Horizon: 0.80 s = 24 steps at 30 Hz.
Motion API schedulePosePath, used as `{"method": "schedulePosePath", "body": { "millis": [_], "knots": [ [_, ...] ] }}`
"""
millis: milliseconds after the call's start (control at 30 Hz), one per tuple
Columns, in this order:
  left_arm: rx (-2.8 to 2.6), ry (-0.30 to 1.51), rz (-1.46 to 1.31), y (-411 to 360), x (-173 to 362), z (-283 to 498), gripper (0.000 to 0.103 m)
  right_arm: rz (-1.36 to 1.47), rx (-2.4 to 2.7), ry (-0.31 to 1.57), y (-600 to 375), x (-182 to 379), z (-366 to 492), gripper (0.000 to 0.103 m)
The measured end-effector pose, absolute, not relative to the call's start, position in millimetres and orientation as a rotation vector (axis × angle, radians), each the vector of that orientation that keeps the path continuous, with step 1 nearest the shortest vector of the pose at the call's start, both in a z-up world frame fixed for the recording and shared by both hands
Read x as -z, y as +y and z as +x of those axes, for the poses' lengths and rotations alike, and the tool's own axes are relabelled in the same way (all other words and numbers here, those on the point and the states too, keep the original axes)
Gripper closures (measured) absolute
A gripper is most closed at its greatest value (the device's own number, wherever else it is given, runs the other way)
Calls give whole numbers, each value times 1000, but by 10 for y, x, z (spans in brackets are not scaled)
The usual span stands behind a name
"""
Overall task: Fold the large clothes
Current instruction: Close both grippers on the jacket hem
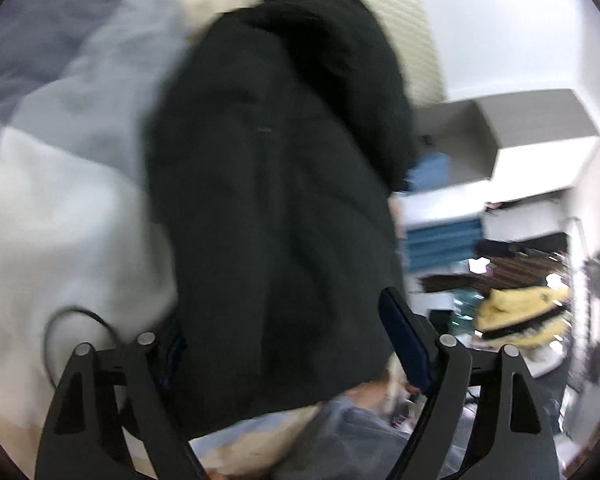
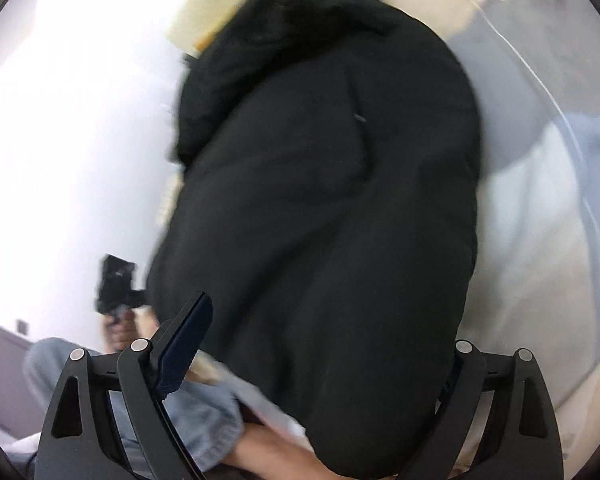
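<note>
A large black padded jacket (image 1: 276,184) fills the middle of the left wrist view and lies on a bed with grey and white bedding (image 1: 60,200). My left gripper (image 1: 284,344) stands wide open with the jacket's near end between its jaws; its right pad (image 1: 406,340) shows, the left one is hidden by cloth. In the right wrist view the same jacket (image 2: 324,216) lies between the wide-open jaws of my right gripper (image 2: 324,352). Its left pad (image 2: 184,346) is clear of the cloth; its right finger is behind the jacket. Both views are blurred.
The bedding (image 2: 540,208) runs along the right, with a thin clear cord (image 2: 556,128) across it. A black cable (image 1: 60,336) loops at lower left. The other hand-held gripper (image 2: 118,284) and the person's jeans (image 2: 204,412) show lower left. A yellow garment (image 1: 524,316) lies in the room beyond.
</note>
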<state>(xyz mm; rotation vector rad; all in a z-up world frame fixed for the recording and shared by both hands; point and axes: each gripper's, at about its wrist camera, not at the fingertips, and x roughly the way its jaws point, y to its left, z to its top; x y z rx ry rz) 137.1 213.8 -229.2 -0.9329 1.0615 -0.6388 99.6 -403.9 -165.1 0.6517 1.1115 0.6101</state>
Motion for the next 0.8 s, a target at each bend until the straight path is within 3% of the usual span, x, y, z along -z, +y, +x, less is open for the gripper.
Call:
{"method": "schedulePosePath", "body": {
  "millis": [100, 233, 433, 500, 600, 667, 733, 800],
  "knots": [
    [649, 1060, -900, 2092, 2238, 1396, 22, 681, -605, 1086, -4076, 1724, 1004, 12],
    [594, 1128, -909, 2038, 2384, 1476, 39, 697, -562, 1108, -4090, 1960, 997, 14],
    [572, 1163, -901, 1970, 2395, 1514, 41, 677, -556, 1056, -4129, 1835, 920, 14],
    [562, 1164, -901, 1966, 2355, 1537, 48, 683, -561, 1040, -4110, 1766, 916, 16],
    [569, 1150, -896, 1968, 2261, 1568, 58, 711, -555, 1013, -4099, 1688, 974, 37],
    [556, 1147, -885, 1928, 2222, 1598, 67, 686, -550, 1001, -4062, 1600, 992, 62],
    [523, 1165, -869, 1868, 2193, 1641, 74, 674, -512, 1011, -4050, 1548, 1013, 78],
    [498, 1152, -868, 1821, 2106, 1678, 82, 680, -480, 1012, -4027, 1485, 1047, 86]
  ]
}}
